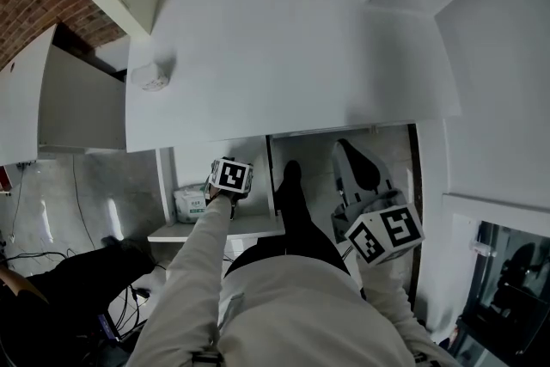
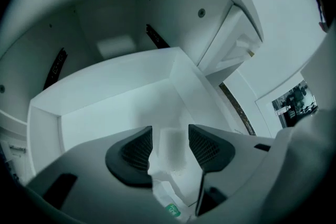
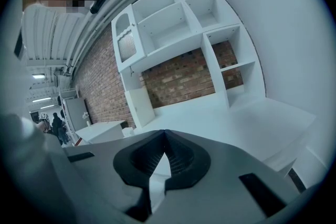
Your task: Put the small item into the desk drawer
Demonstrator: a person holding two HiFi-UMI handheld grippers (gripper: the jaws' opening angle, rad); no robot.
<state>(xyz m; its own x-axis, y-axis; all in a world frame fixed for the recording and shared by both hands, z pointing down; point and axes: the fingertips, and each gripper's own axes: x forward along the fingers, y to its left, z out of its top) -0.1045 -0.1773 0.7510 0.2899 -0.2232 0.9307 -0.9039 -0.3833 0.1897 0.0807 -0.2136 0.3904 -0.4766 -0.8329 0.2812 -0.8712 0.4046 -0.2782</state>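
Small white plastic packet with a green printed label: lies flat on the floor of the open white desk drawer, at the drawer's left side in the head view, under the edge of the white desktop.

Left gripper: grey body, black ribbed pads, marker cube on top. It points steeply down into the drawer, directly over the packet. Its jaws stand wide apart with the packet below and between them. The pads appear clear of it, though white on white makes the packet's edges hard to trace.

Right gripper: same build, held beside the drawer to its right, well apart from the packet. Its jaws are closed tip to tip, with nothing between them.
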